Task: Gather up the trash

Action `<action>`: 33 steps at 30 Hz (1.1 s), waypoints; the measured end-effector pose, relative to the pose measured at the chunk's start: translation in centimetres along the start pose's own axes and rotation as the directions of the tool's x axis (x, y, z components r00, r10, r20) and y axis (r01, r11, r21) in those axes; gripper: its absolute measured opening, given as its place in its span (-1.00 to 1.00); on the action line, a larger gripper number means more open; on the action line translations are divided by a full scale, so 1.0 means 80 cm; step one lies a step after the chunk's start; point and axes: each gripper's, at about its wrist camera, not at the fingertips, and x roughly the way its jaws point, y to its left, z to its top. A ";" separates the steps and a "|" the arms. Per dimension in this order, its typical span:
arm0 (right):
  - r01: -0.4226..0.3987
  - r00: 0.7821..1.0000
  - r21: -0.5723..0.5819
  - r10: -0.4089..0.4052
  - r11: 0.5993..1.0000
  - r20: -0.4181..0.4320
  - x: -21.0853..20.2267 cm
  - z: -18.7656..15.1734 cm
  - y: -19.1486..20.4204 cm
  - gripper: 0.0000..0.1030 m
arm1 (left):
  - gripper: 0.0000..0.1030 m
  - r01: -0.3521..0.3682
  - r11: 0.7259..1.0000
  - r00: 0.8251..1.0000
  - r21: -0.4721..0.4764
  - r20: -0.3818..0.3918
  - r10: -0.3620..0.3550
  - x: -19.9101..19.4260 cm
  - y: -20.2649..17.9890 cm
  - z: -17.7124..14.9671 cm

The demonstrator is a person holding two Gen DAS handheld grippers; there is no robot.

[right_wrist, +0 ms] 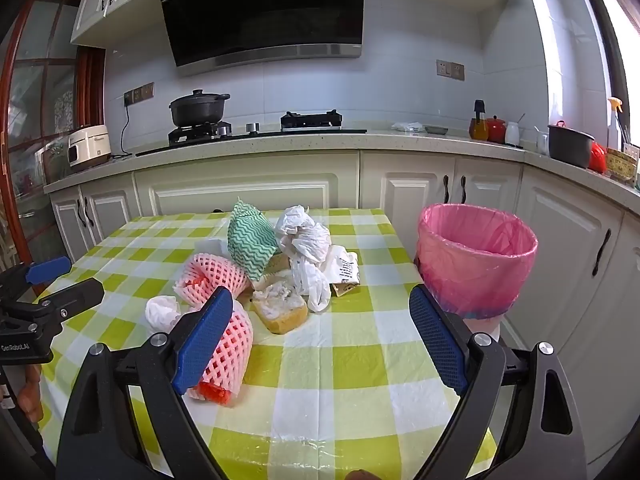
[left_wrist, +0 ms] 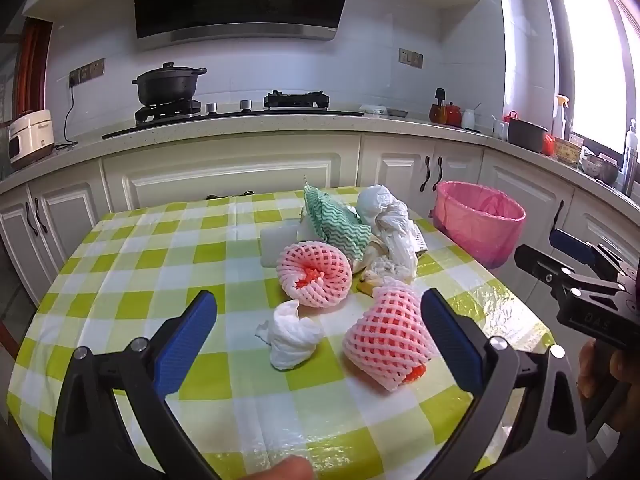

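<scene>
1. Trash is lying heaped mid-table in the left wrist view, on a green-checked tablecloth (left_wrist: 160, 256). The left gripper (left_wrist: 319, 332) is hovering over the near edge with its jaws spread wide and nothing between the pads. A crumpled tissue (left_wrist: 290, 338) and a pink foam net (left_wrist: 386, 340) are sitting just ahead of it, side by side. A close aimed at one is likely to be nudging the other, since both are light and sitting close together. A second foam net (left_wrist: 314, 274) is lying behind them, against a green zigzag cloth (left_wrist: 338, 220) and a white plastic bag (left_wrist: 390, 220).

2. The right wrist view is showing the right gripper (right_wrist: 321, 336) likewise wide open and empty, pointing between the pile and the pink-lined bin (right_wrist: 476, 264). The bin is standing off the table's right edge, so a release made short of its rim risks dropping trash to the floor. The loose liner may also be snagging a fingertip. A yellow sponge (right_wrist: 282, 312) and a printed wrapper (right_wrist: 346, 272) are crowding the bag, so a grab there could be dragging several pieces. The left gripper is waiting at the frame's left side, near enough the nets for the two tools to be colliding if both are reaching in.
</scene>
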 end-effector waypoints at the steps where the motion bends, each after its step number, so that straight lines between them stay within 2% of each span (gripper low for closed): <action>1: 0.000 1.000 -0.002 0.000 1.000 -0.012 0.001 0.000 0.000 0.64 | 0.92 0.000 1.000 1.000 0.000 0.000 0.000 0.000 0.000 0.000; 33: 0.002 1.000 -0.003 -0.002 1.000 -0.006 -0.001 0.003 0.000 0.64 | 0.92 0.000 1.000 1.000 -0.001 -0.004 0.000 0.000 0.000 0.000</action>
